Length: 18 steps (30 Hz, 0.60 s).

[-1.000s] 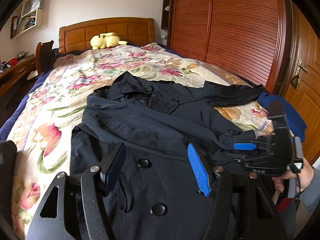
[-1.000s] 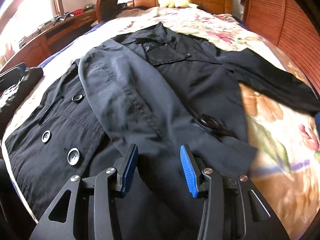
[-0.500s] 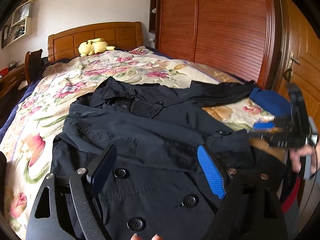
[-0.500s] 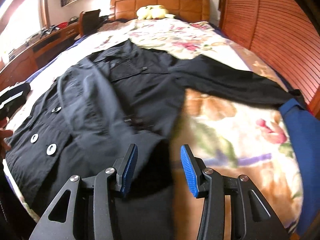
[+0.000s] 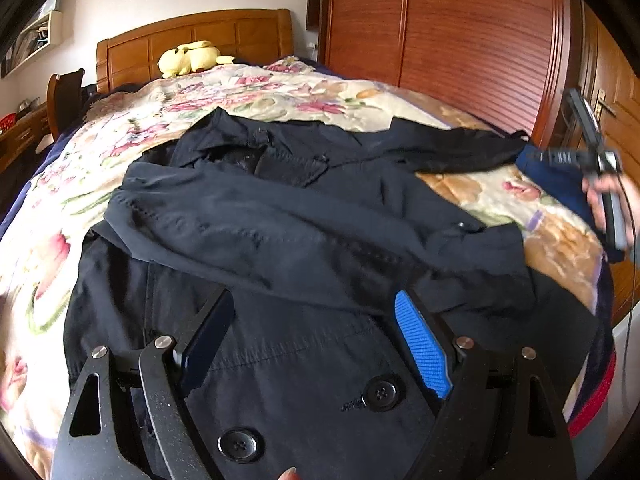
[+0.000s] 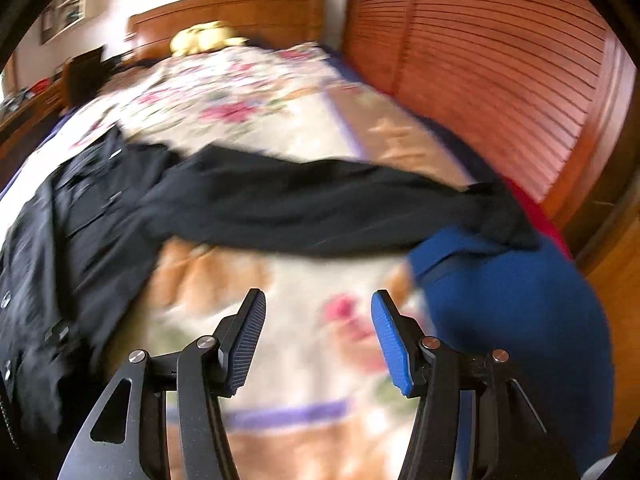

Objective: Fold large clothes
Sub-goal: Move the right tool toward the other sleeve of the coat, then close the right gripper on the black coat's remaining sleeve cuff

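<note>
- Bedspread with pink flowers (image 5: 248,92) carries the big black buttoned coat (image 5: 280,232), which lies flat; one sleeve is already across the chest.
- Long black outstretched sleeve (image 6: 320,208) reaches toward a blue cloth (image 6: 520,300); I judge it should be grasped near the cuff.
- Right gripper (image 6: 318,344) has its jaws apart and empty over the bedspread, near this sleeve.
- Left gripper (image 5: 310,340), also apart, hovers over the coat front.

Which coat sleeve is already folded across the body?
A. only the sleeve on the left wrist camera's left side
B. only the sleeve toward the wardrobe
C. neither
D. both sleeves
A: one sleeve lies across the coat front, while the other sleeve stretches out over the bedspread toward the wardrobe.
</note>
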{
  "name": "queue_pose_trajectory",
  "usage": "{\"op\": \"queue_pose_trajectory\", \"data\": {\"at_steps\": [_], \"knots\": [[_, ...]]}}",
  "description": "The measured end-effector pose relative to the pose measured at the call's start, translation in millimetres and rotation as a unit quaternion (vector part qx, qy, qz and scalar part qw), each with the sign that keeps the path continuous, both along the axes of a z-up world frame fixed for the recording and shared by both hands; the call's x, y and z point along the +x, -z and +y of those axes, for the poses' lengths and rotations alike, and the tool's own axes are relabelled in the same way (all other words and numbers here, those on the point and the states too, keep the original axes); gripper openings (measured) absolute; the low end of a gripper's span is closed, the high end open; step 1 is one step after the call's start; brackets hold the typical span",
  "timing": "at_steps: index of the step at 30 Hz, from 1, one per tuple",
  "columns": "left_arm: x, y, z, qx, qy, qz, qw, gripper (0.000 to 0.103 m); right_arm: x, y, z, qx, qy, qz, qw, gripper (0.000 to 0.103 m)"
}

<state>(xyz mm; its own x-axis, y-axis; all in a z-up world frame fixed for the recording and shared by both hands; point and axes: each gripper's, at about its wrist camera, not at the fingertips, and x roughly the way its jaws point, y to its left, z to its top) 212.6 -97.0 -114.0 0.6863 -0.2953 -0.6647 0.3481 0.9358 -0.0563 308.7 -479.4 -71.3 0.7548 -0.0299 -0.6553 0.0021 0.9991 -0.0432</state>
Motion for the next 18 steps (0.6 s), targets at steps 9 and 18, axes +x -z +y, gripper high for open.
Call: {"op": "queue_pose_trajectory", "data": {"at_steps": [9, 18], "knots": [[4.5, 9.0, -7.5, 0.005, -0.001, 0.015, 0.9999, 0.084, 49.2, -28.6, -78.6, 0.002, 0.105, 0.006, 0.994, 0.057], [11.2, 14.3, -9.8, 0.001, -0.001, 0.031, 0.9995, 0.084, 79.6, -21.4, -100.7, 0.025, 0.159, 0.037, 0.986, 0.057]]}}
